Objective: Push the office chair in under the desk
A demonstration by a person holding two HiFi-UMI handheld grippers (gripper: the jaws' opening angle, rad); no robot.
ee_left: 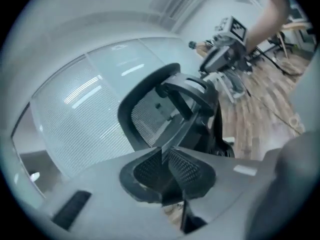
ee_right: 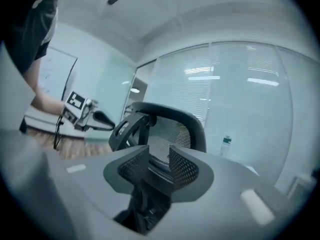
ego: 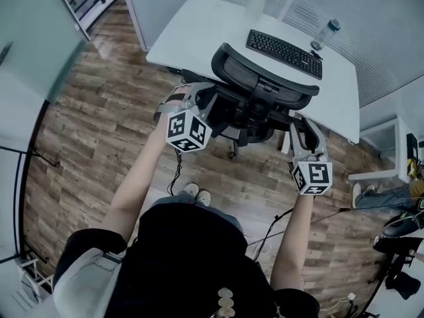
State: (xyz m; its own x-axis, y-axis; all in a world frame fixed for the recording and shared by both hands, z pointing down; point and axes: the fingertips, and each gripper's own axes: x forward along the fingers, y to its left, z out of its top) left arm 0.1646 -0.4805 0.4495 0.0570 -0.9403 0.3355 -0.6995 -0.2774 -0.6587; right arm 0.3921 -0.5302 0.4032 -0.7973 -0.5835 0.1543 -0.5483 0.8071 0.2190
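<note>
Office chair (ego: 265, 85) stands at the near edge of the desk (ego: 199, 32), its base seemingly not yet under; left gripper (ee_left: 165, 156) nearly clenched on nothing, right gripper (ee_right: 159, 159) released and empty behind the backrest, so the push looks mostly undone.
</note>
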